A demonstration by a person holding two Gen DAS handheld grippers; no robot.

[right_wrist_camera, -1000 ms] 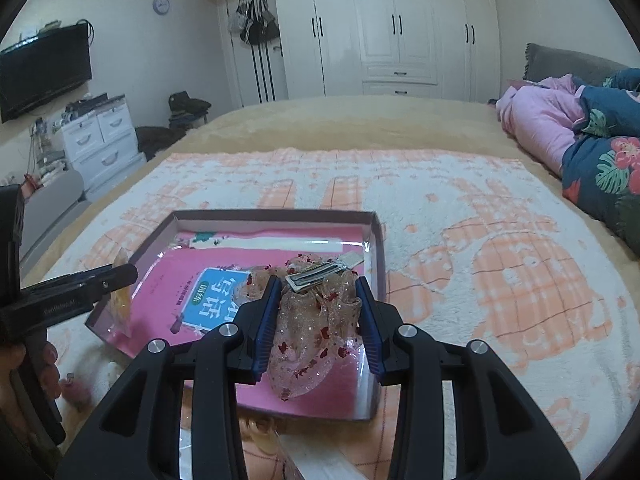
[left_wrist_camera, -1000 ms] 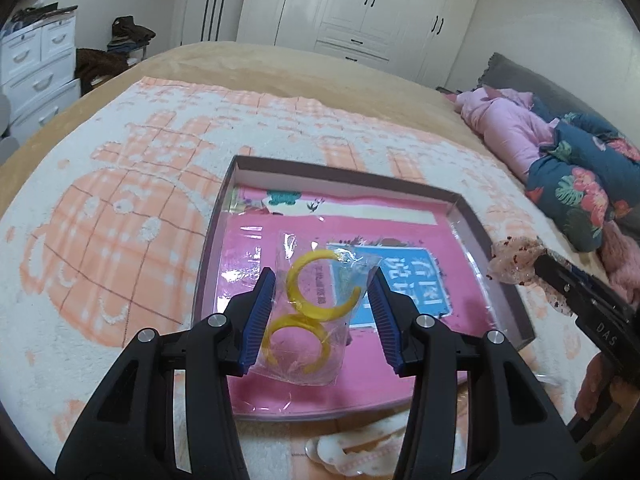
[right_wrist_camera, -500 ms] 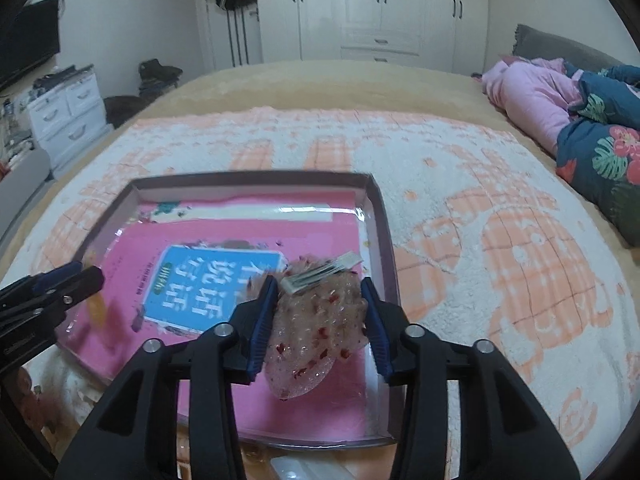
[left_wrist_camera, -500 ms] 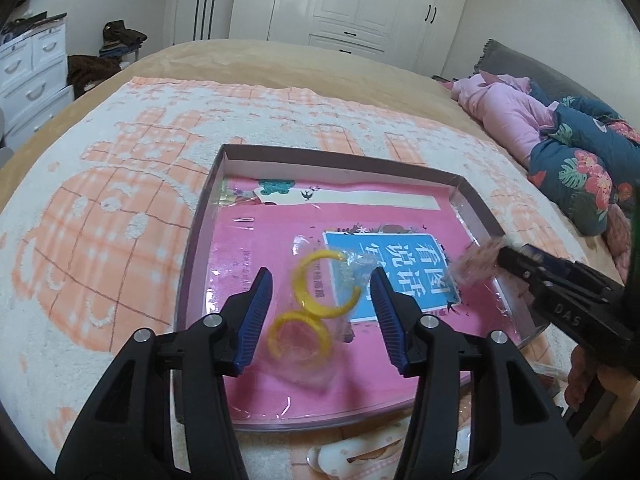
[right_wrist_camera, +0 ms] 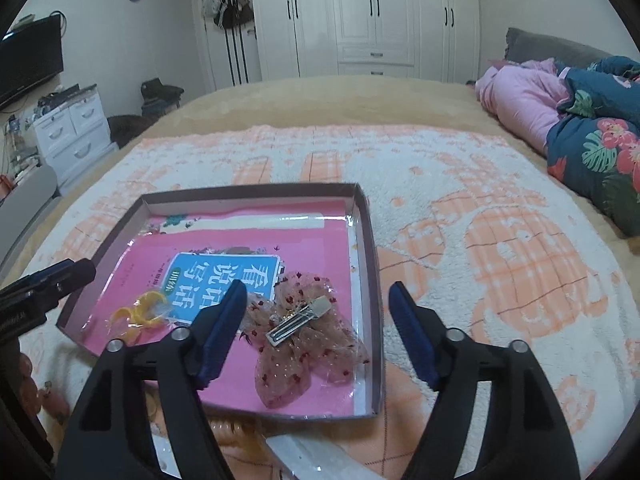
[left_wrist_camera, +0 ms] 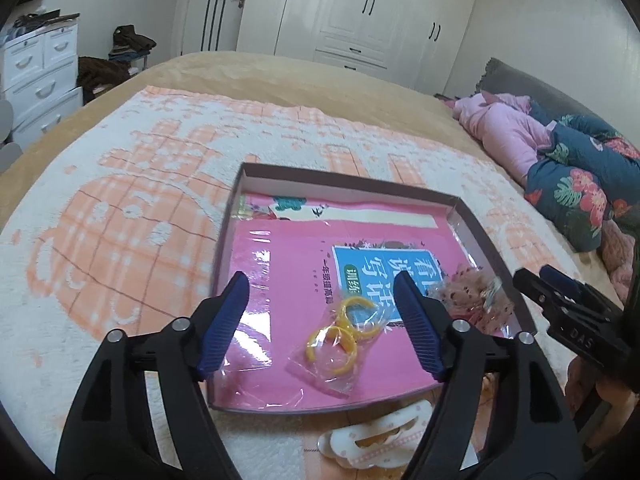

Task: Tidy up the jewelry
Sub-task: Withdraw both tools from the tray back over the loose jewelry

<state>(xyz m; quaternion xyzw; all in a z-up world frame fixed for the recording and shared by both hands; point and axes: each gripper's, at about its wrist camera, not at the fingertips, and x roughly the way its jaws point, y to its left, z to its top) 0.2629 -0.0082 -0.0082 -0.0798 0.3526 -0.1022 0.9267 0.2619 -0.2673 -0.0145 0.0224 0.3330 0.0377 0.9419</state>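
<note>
Though both grippers [left_wrist_camera: 322, 320] [right_wrist_camera: 316, 326] spread wide, bow's metal clip [right_wrist_camera: 300, 322] only rightward.

The box [right_wrist_camera: 370, 280] is looking like matt cardboard. The pink book [left_wrist_camera: 288, 280] inside is gleaming under glossy plastic wrap. The yellow rings [left_wrist_camera: 340, 336] are sitting smooth in a crinkly clear bag. The hair bow [right_wrist_camera: 304, 344] is showing sheer dotted cloth and a shiny metal clip. The blanket [right_wrist_camera: 500, 248] is appearing fuzzy.
</note>
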